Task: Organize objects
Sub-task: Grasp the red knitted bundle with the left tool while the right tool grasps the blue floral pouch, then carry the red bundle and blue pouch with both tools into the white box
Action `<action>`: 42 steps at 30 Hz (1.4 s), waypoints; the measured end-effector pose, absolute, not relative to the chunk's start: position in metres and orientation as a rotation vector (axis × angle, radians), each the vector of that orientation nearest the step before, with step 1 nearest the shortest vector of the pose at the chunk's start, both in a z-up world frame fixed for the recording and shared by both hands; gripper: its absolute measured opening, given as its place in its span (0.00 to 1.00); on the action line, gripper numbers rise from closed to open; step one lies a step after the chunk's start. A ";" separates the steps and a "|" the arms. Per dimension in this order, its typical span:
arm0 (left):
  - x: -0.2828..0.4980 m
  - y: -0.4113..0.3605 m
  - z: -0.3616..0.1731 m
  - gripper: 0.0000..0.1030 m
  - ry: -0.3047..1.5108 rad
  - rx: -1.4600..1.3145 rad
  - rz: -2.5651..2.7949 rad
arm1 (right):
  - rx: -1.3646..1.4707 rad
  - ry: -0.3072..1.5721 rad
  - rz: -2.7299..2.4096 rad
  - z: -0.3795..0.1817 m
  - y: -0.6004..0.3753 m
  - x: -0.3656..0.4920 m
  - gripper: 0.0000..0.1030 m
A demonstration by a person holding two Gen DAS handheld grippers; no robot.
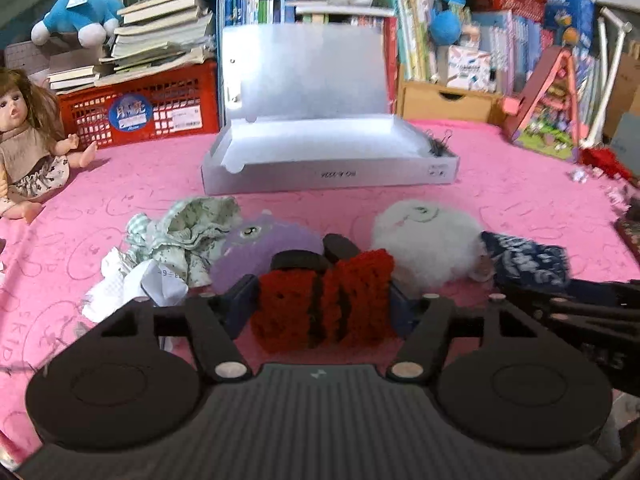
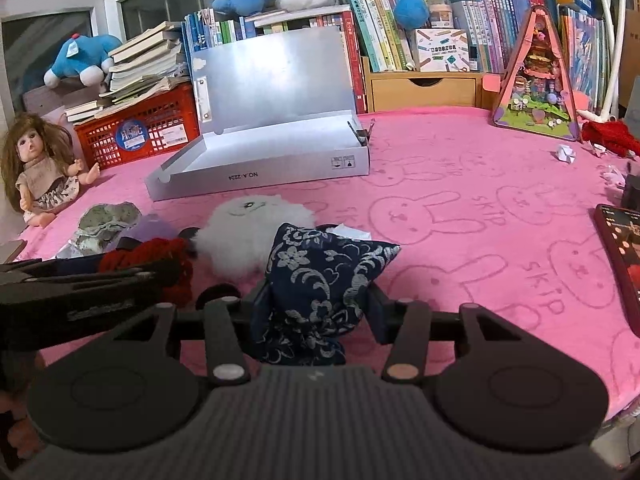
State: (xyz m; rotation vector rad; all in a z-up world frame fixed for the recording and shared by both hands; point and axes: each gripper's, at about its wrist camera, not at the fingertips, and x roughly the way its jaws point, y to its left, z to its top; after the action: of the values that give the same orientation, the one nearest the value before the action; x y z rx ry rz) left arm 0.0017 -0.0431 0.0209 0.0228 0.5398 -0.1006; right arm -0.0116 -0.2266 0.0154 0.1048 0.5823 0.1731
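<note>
My left gripper [image 1: 324, 300] is shut on a red and black crocheted toy [image 1: 326, 300], held just above the pink cloth. My right gripper [image 2: 316, 304] is shut on a navy floral cloth pouch [image 2: 320, 276]. An open grey box [image 1: 328, 160] with its lid up stands behind both; it also shows in the right wrist view [image 2: 260, 172]. A white fluffy toy [image 1: 428, 236] [image 2: 252, 232], a purple plush [image 1: 260, 248] and a green floral doll garment [image 1: 188, 236] lie between the grippers and the box. The left gripper [image 2: 80, 284] is at the left of the right wrist view.
A doll [image 1: 28, 148] sits at the left by a red crate [image 1: 140, 108] stacked with books. Books, plush toys and a wooden drawer [image 1: 448, 100] line the back. A triangular toy house [image 2: 536, 80] and a phone [image 2: 624, 256] are at the right. Crumpled paper [image 1: 132, 284] lies at the left front.
</note>
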 end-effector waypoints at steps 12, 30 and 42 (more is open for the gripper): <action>-0.018 -0.044 0.032 0.69 0.524 0.107 -0.171 | 0.127 0.580 0.193 0.019 -0.223 -0.014 0.52; -0.032 -0.044 0.022 0.70 0.539 0.158 -0.272 | 0.246 0.664 0.805 0.056 -0.238 0.043 0.52; -0.043 -0.051 0.022 0.68 0.466 0.252 -0.282 | -0.048 0.703 0.712 0.045 -0.195 0.078 0.51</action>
State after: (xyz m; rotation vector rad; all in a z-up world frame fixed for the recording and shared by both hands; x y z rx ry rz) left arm -0.0429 -0.0508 0.0217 0.2522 0.4656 -0.2822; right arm 0.0783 -0.1949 0.0449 -0.0481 0.7030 0.7116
